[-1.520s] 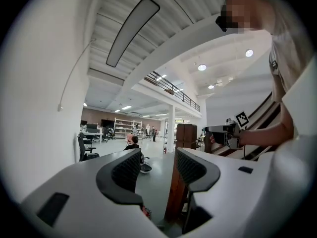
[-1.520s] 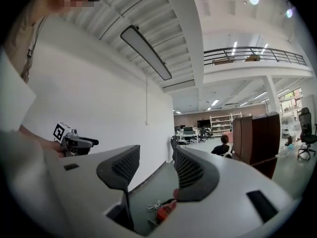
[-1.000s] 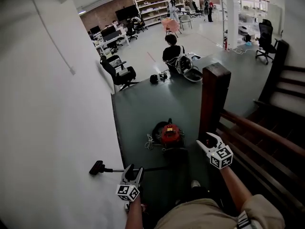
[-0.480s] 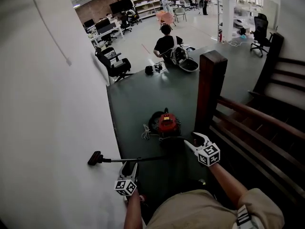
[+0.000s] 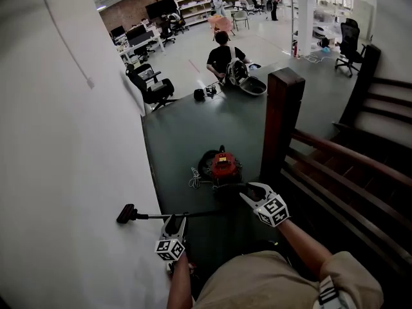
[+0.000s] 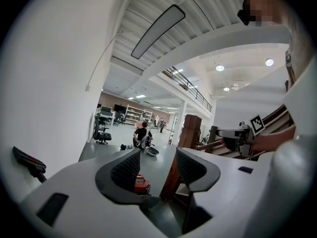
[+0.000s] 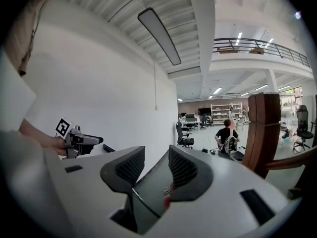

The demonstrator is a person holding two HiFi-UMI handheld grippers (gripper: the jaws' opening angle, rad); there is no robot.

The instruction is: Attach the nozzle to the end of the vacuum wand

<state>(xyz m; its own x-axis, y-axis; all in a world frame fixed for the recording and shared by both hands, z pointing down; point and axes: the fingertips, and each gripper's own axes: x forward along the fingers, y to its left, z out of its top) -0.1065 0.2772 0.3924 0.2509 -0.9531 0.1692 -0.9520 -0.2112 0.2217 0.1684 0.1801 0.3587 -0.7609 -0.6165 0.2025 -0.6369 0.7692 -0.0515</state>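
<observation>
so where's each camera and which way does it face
head view: on the person's head, steeply down at the vacuum; both forearms show.
left gripper view: on the left gripper, level toward the vacuum; its open jaws show.
right gripper view: on the right gripper, along the white wall; its empty jaws, just closed further, show.
shared: seated person in both gripper views.

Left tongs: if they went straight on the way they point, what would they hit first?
Probably the red vacuum cleaner, framed low between the open left tongs. Nothing nearer shows in that gap, though depth is hard to judge.
</observation>
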